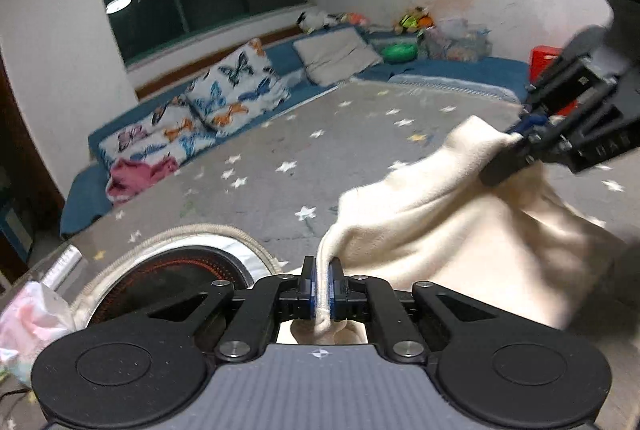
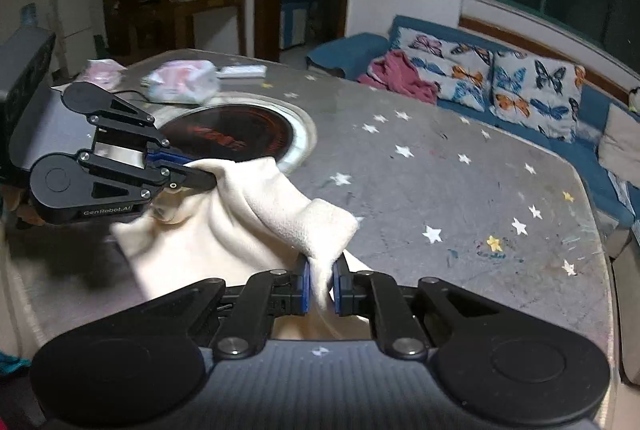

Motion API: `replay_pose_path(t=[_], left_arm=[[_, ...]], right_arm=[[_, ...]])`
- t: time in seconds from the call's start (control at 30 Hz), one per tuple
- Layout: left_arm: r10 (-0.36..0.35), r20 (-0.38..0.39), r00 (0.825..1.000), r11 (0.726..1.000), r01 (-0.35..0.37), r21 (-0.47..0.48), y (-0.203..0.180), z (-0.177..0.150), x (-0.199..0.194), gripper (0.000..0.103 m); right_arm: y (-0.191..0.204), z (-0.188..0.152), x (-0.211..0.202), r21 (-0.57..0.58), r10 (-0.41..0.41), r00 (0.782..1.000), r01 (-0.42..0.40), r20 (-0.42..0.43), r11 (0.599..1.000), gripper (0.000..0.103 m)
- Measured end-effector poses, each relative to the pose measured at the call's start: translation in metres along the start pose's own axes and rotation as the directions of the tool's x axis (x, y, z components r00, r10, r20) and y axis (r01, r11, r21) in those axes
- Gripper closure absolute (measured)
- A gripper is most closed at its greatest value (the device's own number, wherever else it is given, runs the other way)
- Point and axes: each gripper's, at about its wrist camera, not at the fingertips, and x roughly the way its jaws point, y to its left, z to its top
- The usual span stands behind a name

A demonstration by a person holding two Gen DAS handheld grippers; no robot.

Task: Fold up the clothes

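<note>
Left wrist view: left gripper clamped on an edge of the cream cloth, w/ right gripper pinching another edge at right. Cloth hangs between them above the star table, prob. to spread it before a fold.

Right wrist view: right gripper also shut on cloth; left gripper grips far corner, near the round hotplate.

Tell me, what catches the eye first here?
A cream garment hangs stretched between two black claws over a grey star-patterned table: the left claw and the right claw each pinch an edge. Behind, butterfly-print cushions line a blue sofa under a dark window.
</note>
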Motion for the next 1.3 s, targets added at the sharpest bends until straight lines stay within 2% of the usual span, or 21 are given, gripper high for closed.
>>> replay_pose_path(t=[0.17, 0.27, 0.37, 0.4, 0.5, 0.53, 0.63, 0.73, 0.87, 1.0, 1.07, 1.13, 1.2, 1.3], left_arm=[[0.024, -0.048, 0.999, 0.999, -0.026, -0.043, 0.008, -0.002, 0.042, 0.096], [0.035, -0.064, 0.997, 0.995, -0.040, -0.087, 0.012, -0.003, 0.054, 0.091], [0.052, -0.063, 0.997, 0.990, -0.060, -0.125, 0.016, -0.002, 0.059, 0.081], [0.057, -0.061, 0.997, 0.989, -0.065, -0.137, 0.018, -0.001, 0.058, 0.076], [0.058, -0.056, 0.997, 0.980, -0.068, -0.187, 0.024, -0.001, 0.050, 0.072], [0.062, -0.054, 0.997, 0.976, -0.071, -0.206, 0.026, 0.000, 0.046, 0.067], [0.087, -0.026, 0.996, 0.967, -0.091, -0.239, 0.033, -0.003, 0.025, 0.061], [0.086, -0.025, 0.996, 0.953, -0.089, -0.289, 0.041, -0.009, 0.001, 0.053], [0.056, -0.050, 0.997, 0.949, -0.068, -0.307, 0.042, -0.021, -0.016, 0.053], [0.028, -0.111, 0.993, 0.943, -0.064, -0.328, 0.041, -0.033, -0.009, 0.055], [-0.003, -0.123, 0.992, 0.928, -0.043, -0.370, 0.044, -0.040, -0.005, 0.056], [-0.035, -0.118, 0.992, 0.912, -0.016, -0.409, 0.050, -0.042, -0.005, 0.065], [-0.060, -0.113, 0.992, 0.909, 0.008, -0.417, 0.047, -0.045, -0.008, 0.073], [-0.081, -0.111, 0.990, 0.907, 0.027, -0.420, 0.042, -0.049, -0.015, 0.074]], right_arm=[[-0.019, -0.009, 0.041, 0.093, -0.039, 0.999, 0.041, -0.020, 0.995, 0.090], [-0.027, -0.017, 0.058, 0.161, -0.067, 0.997, 0.070, -0.027, 0.984, 0.087], [-0.034, -0.023, 0.062, 0.214, -0.093, 0.995, 0.097, -0.029, 0.972, 0.082], [-0.036, -0.024, 0.061, 0.229, -0.101, 0.995, 0.104, -0.027, 0.968, 0.080], [-0.038, -0.022, 0.053, 0.263, -0.127, 0.992, 0.124, -0.005, 0.957, 0.079], [-0.037, -0.019, 0.048, 0.265, -0.145, 0.989, 0.136, 0.011, 0.954, 0.079], [-0.026, -0.013, 0.035, 0.228, -0.175, 0.983, 0.157, 0.059, 0.961, 0.079], [-0.008, -0.005, 0.030, 0.176, -0.126, 0.988, 0.109, 0.088, 0.978, 0.079], [0.017, -0.003, 0.043, 0.106, -0.047, 0.996, 0.039, 0.075, 0.994, 0.079], [0.033, -0.007, 0.064, 0.077, -0.025, 0.999, 0.022, 0.037, 0.997, 0.079], [0.040, -0.010, 0.073, 0.065, -0.019, 1.000, 0.018, 0.020, 0.998, 0.079], [0.042, -0.013, 0.075, 0.044, -0.022, 1.000, 0.021, 0.022, 0.999, 0.079], [0.045, -0.015, 0.076, 0.028, -0.018, 1.000, 0.018, 0.018, 0.999, 0.078], [0.049, -0.019, 0.072, 0.011, -0.014, 1.000, 0.014, 0.018, 1.000, 0.078]])
